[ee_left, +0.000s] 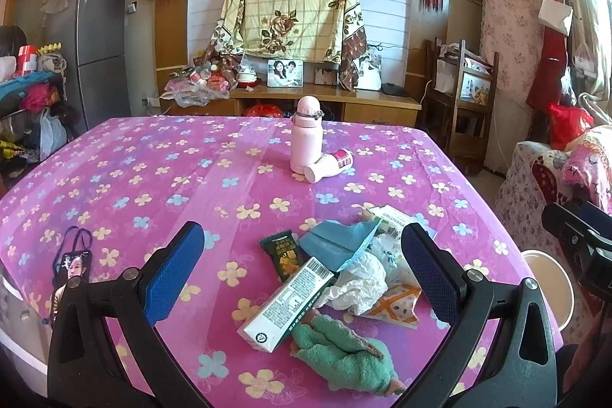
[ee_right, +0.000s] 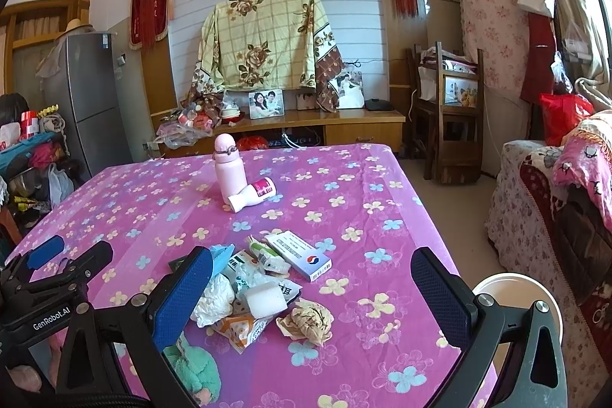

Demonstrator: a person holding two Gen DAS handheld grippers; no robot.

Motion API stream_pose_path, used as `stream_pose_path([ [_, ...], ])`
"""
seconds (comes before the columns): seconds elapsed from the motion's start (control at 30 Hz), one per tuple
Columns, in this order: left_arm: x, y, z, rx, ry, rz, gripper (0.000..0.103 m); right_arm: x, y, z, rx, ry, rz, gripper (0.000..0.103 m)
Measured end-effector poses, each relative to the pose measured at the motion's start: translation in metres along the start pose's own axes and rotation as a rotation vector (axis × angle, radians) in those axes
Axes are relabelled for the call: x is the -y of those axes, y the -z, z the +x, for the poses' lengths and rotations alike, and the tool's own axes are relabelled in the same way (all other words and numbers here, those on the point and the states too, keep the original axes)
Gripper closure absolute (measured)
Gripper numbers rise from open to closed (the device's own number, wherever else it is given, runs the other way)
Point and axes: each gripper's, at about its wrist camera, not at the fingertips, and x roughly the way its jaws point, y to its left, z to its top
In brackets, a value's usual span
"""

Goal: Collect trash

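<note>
- Between the spread blue pads of the left gripper [ee_left: 302,270], which holds nothing, lies the trash [ee_left: 344,266]: a loose heap near the table's right front edge.
- Inside that heap are a white carton [ee_left: 287,301] with a barcode, a dark green wrapper [ee_left: 283,255], a blue torn packet [ee_left: 336,243], crumpled white tissue [ee_left: 359,282] and an orange-and-white wrapper [ee_left: 394,308].
- Touching the carton's near end is a green cloth [ee_left: 344,354].
- The right gripper [ee_right: 311,291] is also wide open and empty above the heap; its view adds a brown paper wad [ee_right: 306,322], a white foam block [ee_right: 266,299] and a flat white box [ee_right: 298,255].
- Farther back, well apart from the heap, a pink flask [ee_left: 306,140] stands upright with a small white bottle [ee_left: 329,165] lying against its base.
- A pink flowered tablecloth [ee_left: 134,178] covers the table.
- Beside the table's right edge sits a round white bin [ee_right: 520,297].
</note>
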Motion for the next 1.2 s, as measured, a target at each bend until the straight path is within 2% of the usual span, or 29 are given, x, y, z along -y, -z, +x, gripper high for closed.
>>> stream_pose_path([
  [1.2, 0.001, 0.01, 0.007, -0.031, -0.01, 0.0, 0.001, 0.006, 0.001, 0.006, -0.039, 0.01, 0.012, 0.0],
])
